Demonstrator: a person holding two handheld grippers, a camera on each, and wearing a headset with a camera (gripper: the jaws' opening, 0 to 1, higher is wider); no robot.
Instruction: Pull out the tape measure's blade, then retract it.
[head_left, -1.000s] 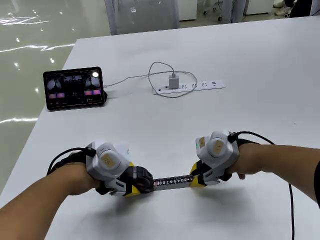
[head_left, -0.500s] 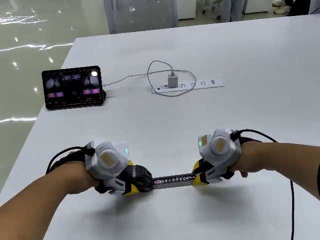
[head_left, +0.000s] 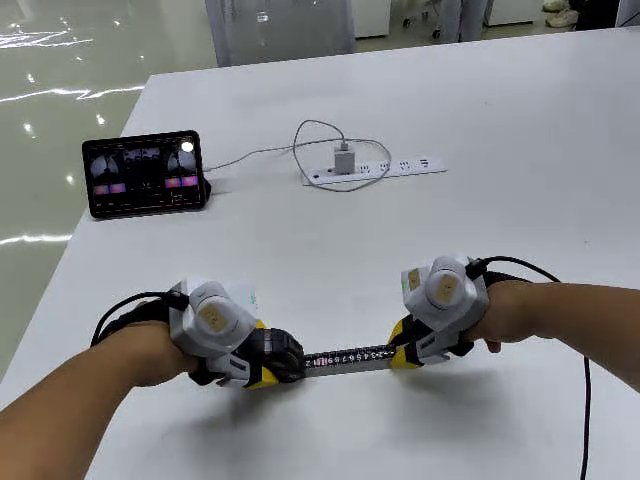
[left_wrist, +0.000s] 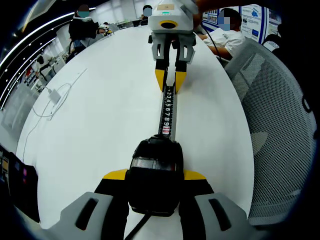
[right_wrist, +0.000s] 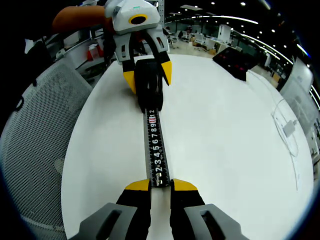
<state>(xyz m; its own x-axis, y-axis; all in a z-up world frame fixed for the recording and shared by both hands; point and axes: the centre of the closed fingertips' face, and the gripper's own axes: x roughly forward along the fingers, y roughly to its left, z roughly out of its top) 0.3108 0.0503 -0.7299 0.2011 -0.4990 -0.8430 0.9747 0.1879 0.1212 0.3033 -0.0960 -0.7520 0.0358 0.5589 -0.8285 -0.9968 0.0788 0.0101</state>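
Fingers (left_wrist: 116, 176) of the left gripper (left_wrist: 155, 176) are clamped tight on the one black plastic tape measure case (right_wrist: 149, 82), which sits between them. The right gripper (right_wrist: 160, 186) has its yellow tips pinched on the end of the single numbered metal blade (right_wrist: 154, 145), which is drawn out straight between both grippers over the white table (head_left: 450, 110).

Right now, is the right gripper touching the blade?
Touching. The right gripper view shows the right gripper with its jaws pinching the end of the blade between their yellow tips.
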